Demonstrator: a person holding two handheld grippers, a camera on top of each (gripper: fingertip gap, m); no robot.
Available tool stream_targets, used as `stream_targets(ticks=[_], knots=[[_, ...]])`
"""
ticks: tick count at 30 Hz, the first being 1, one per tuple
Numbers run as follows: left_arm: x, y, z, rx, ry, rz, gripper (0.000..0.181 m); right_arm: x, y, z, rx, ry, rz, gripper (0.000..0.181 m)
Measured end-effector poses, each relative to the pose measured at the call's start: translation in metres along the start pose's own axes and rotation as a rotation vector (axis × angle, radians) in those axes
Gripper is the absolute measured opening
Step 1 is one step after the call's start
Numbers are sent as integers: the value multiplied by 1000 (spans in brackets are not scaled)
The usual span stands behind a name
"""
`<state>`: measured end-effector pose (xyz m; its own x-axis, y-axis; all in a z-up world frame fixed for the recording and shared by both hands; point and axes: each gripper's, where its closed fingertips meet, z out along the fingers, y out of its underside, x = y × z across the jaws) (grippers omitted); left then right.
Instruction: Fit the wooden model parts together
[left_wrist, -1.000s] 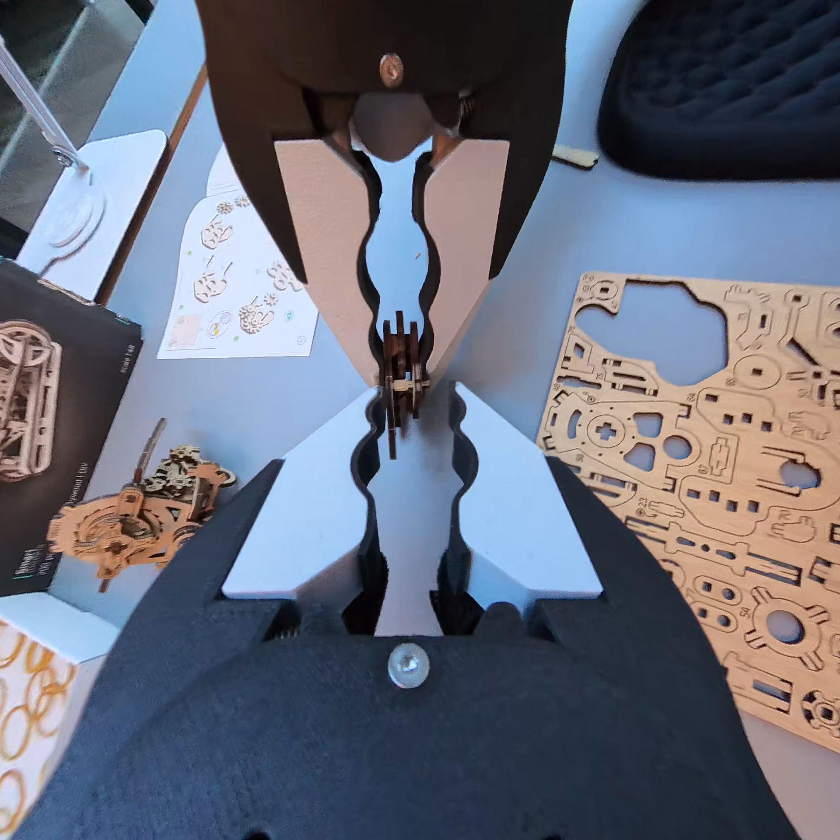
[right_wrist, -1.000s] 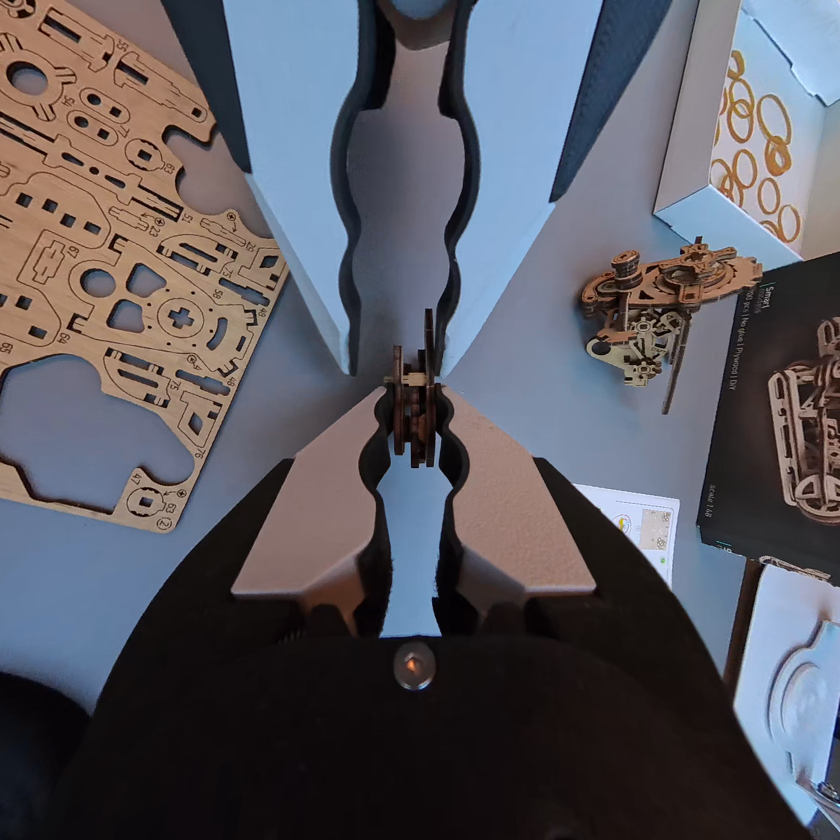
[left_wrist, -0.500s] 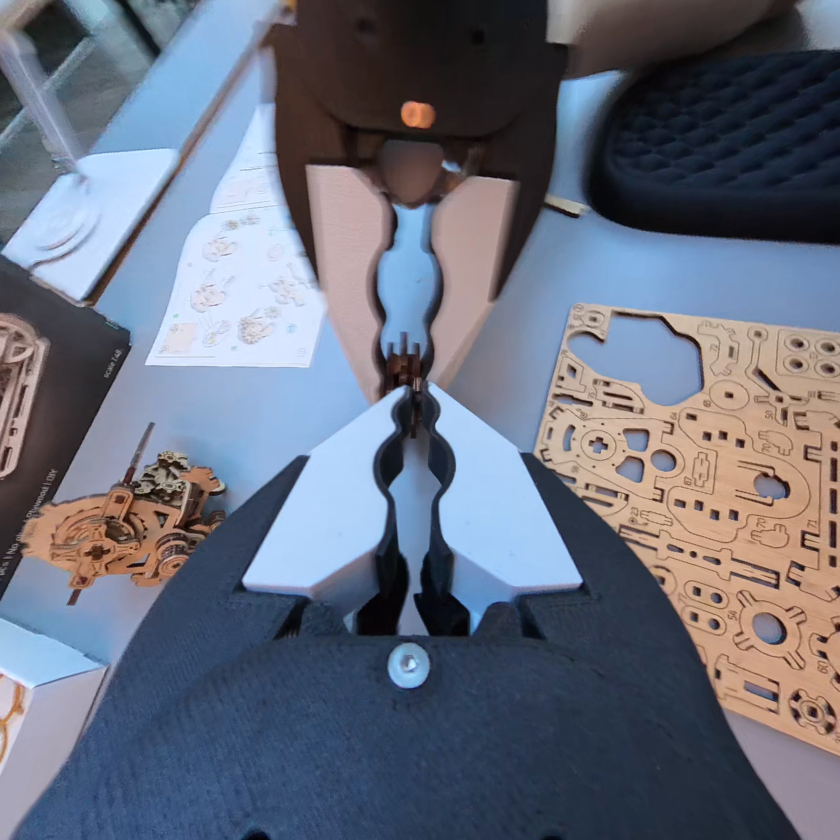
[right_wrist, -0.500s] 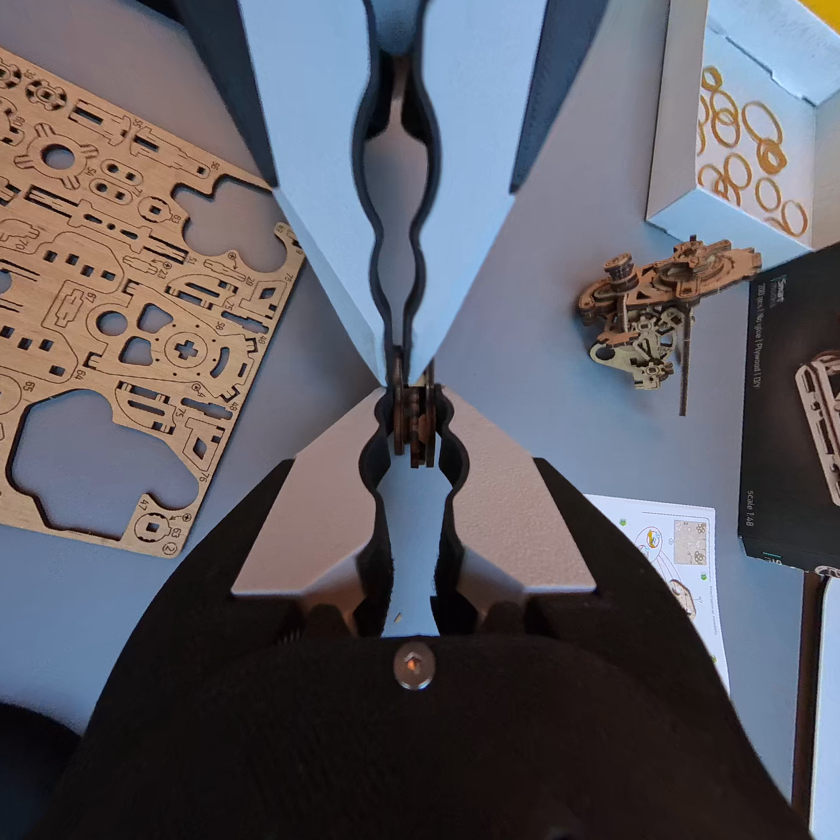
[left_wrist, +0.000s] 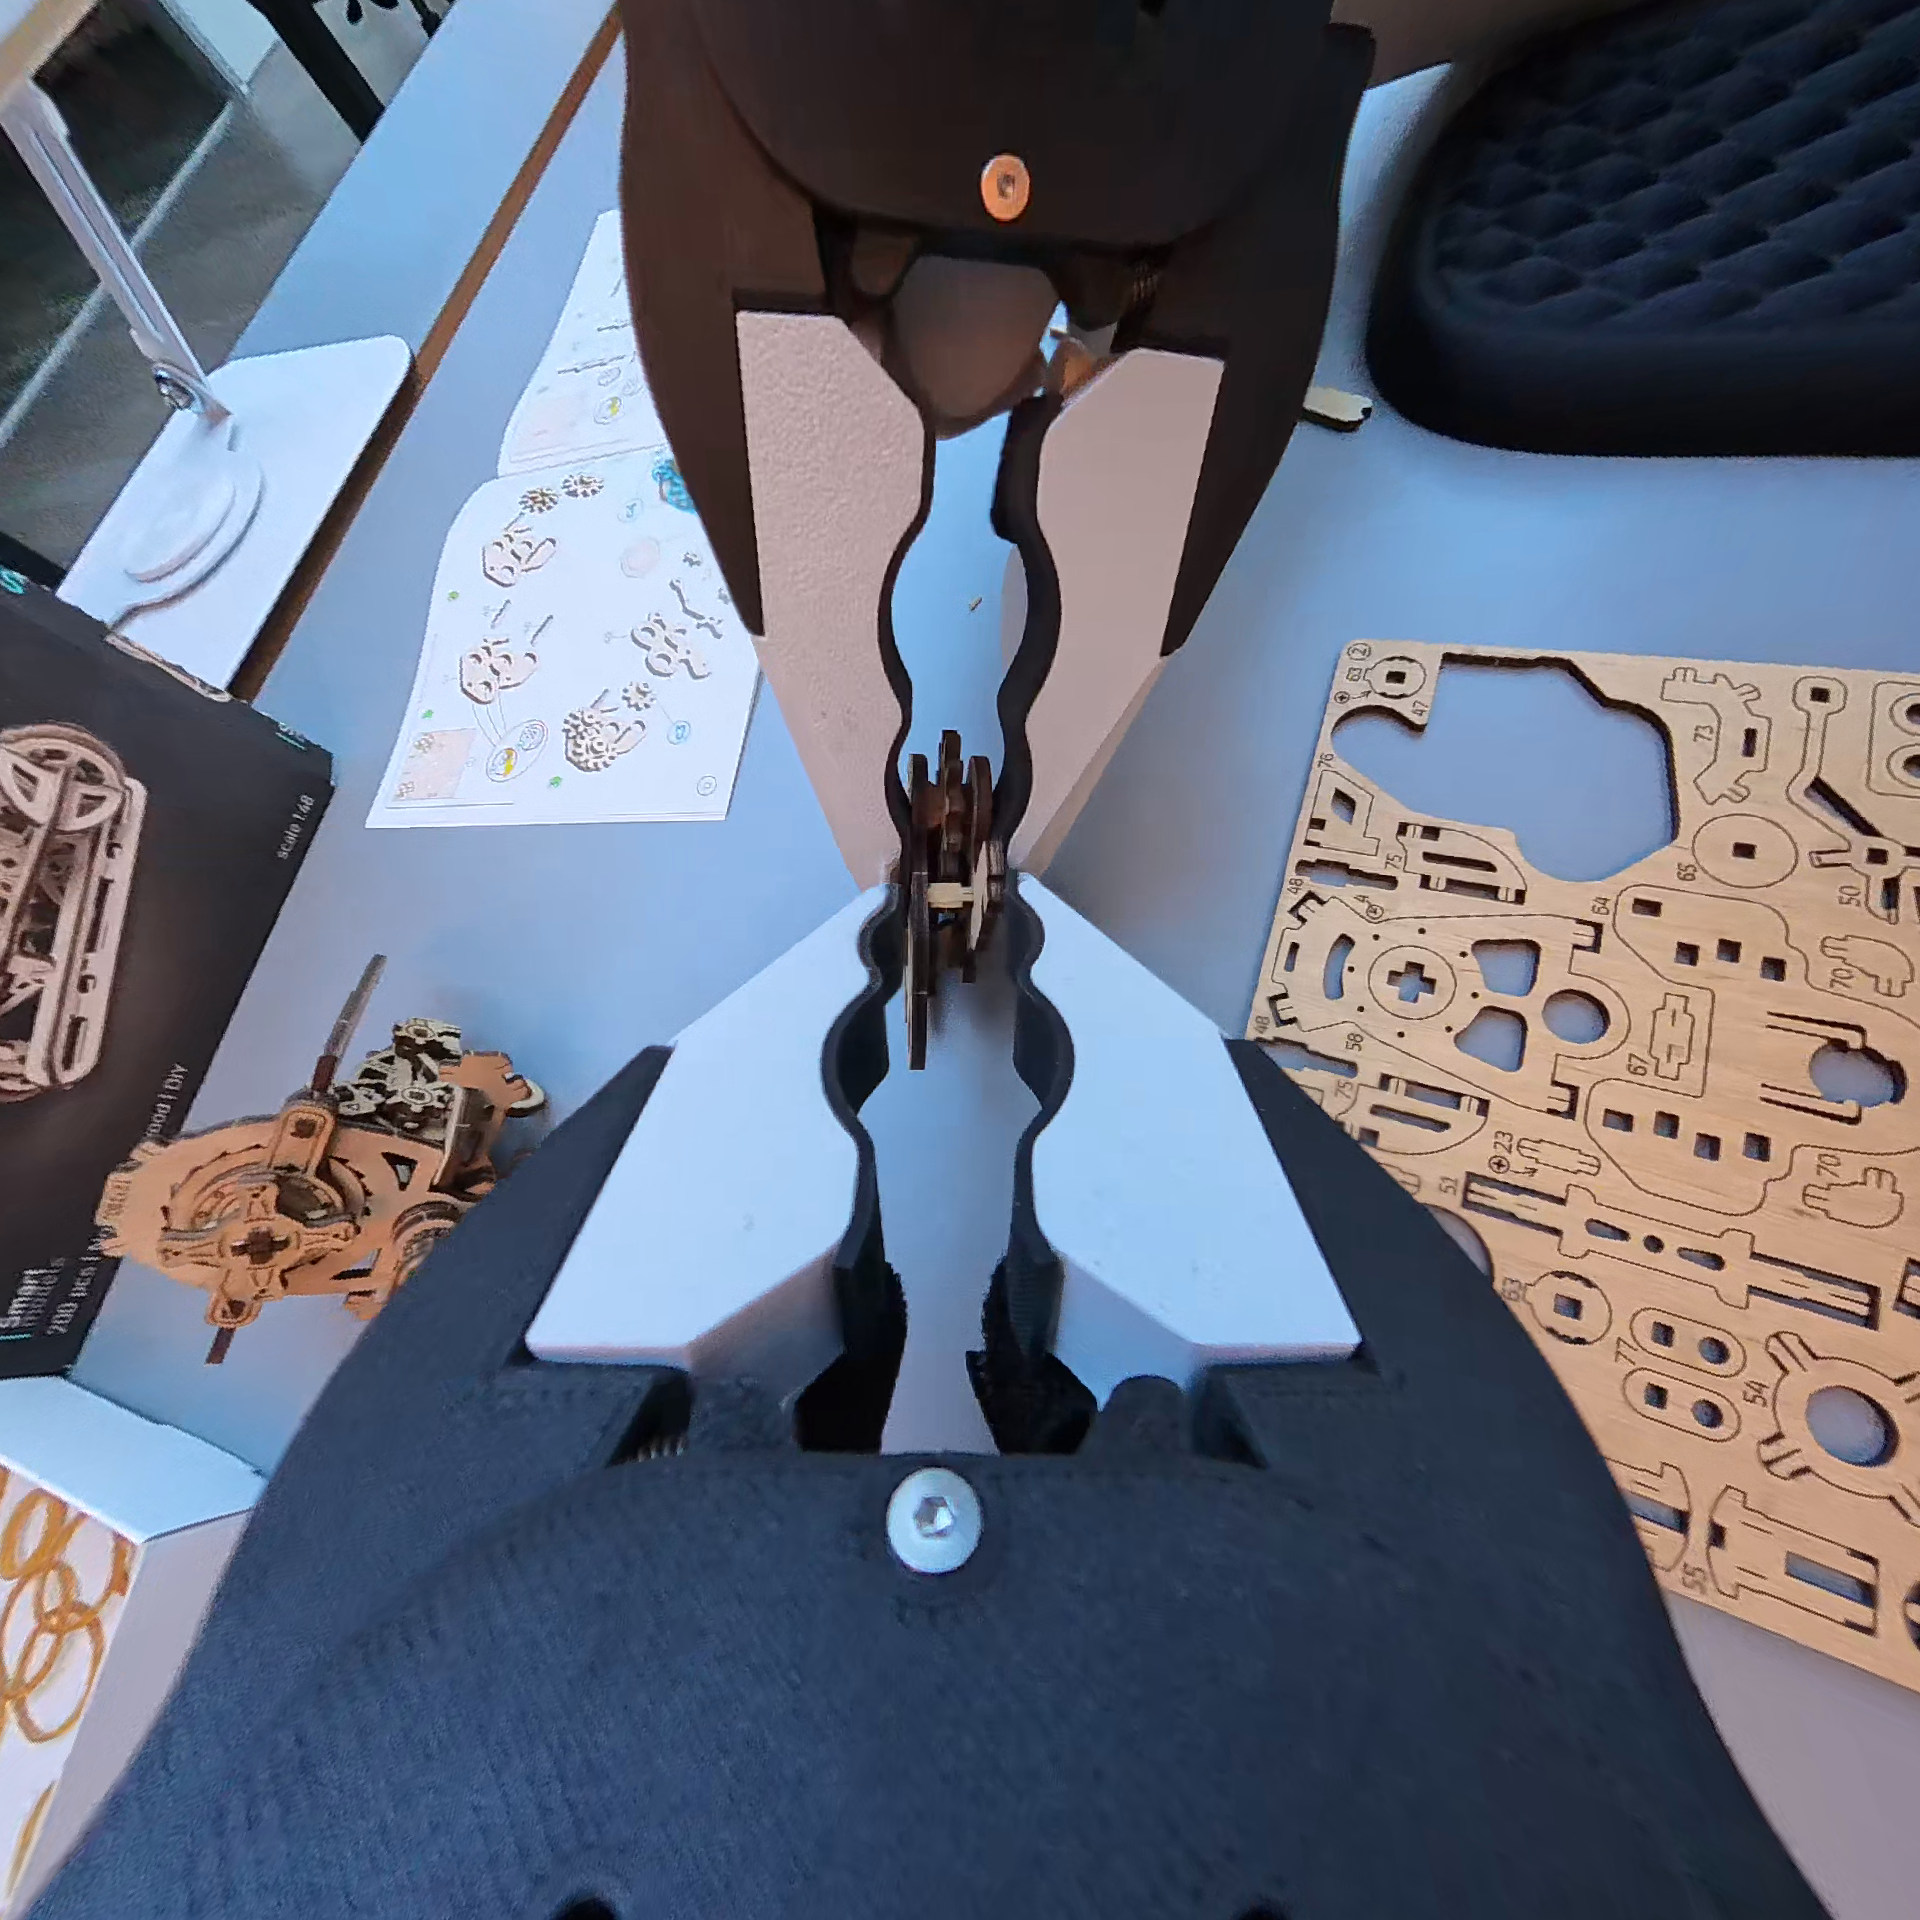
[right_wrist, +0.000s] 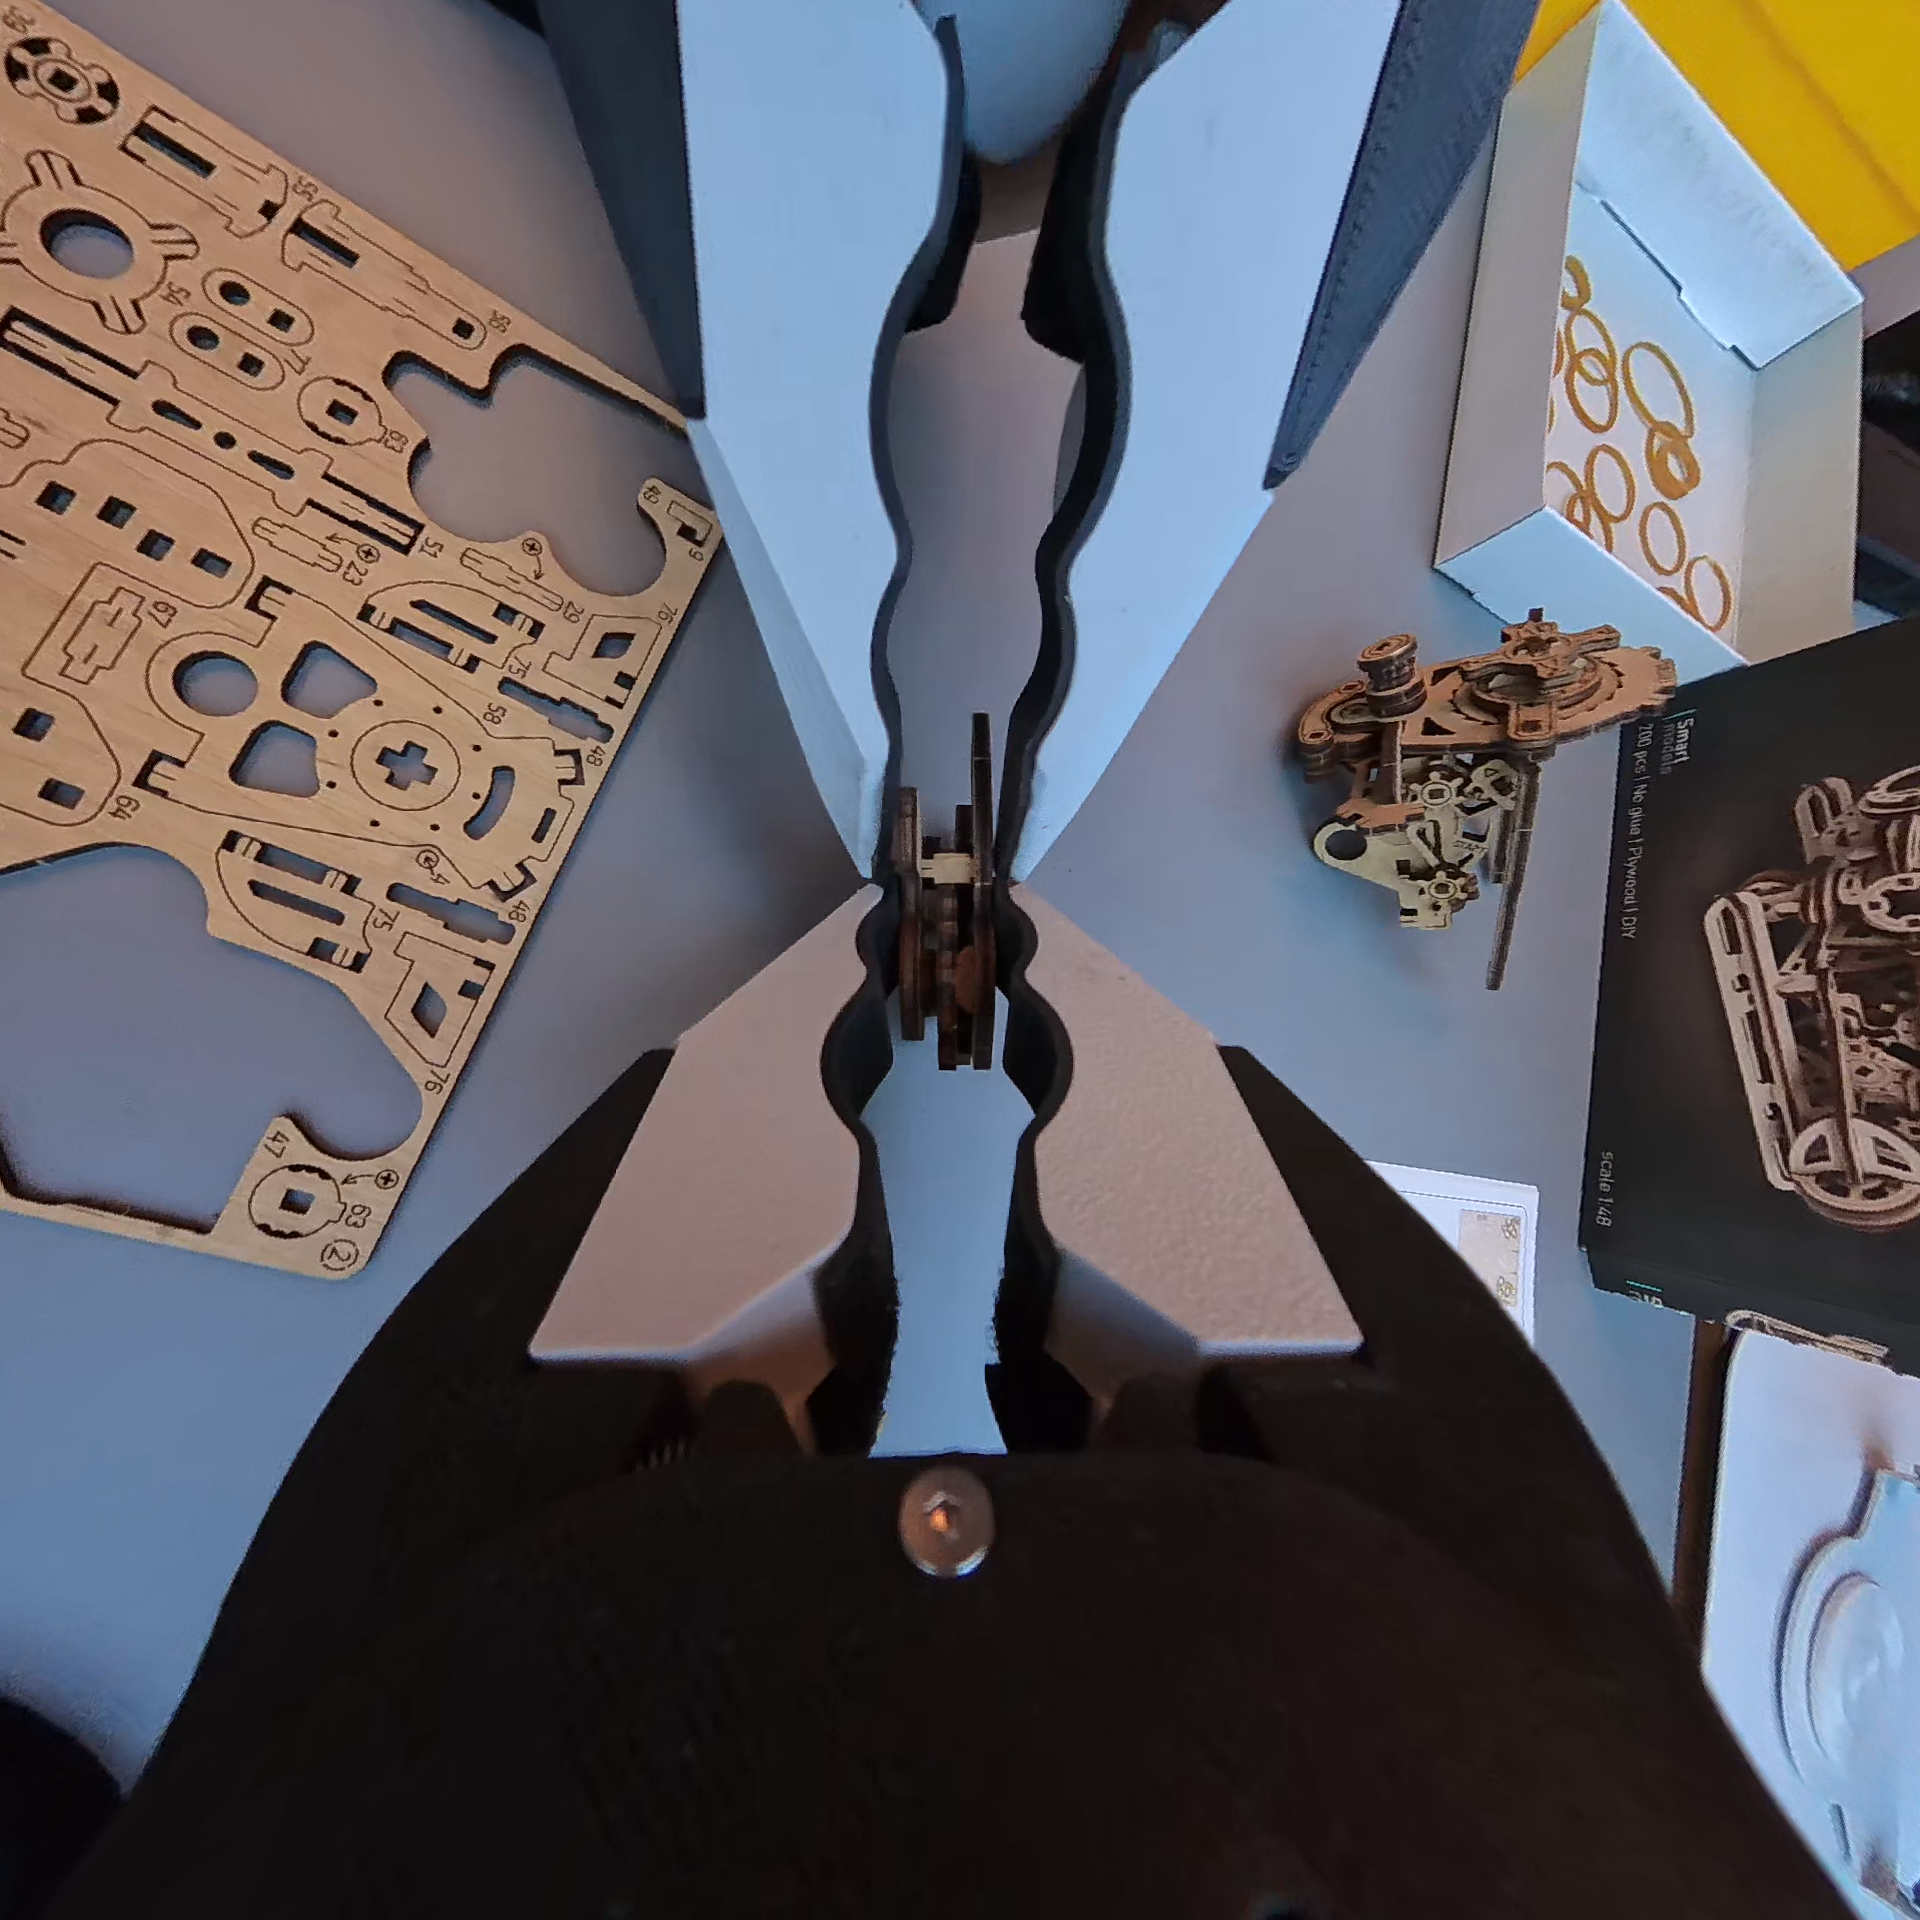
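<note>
While the two grippers meet tip to tip above the table, the small stack of wooden discs sits straight ahead of both, edge-on, its little cross-pin lying sideways. The right gripper is clamped on it. The left gripper stands spread around the near end, seemingly not pinching. How the layers seat is hidden between the pads.

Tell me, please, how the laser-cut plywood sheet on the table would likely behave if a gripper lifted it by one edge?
The plywood sheet looks thin and flat, so probably light. Its many cut-outs and one large empty hole suggest it may flex and could crack at narrow bridges.
</note>
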<state>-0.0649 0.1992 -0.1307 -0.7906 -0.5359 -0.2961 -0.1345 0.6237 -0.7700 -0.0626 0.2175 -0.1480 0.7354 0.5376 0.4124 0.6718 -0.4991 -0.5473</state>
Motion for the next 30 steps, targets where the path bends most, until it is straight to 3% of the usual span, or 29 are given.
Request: stream_targets(ticks=[30], knots=[[3,-2,1,-36,-15,52,13,-3,0,-2,12,10,-15,13]])
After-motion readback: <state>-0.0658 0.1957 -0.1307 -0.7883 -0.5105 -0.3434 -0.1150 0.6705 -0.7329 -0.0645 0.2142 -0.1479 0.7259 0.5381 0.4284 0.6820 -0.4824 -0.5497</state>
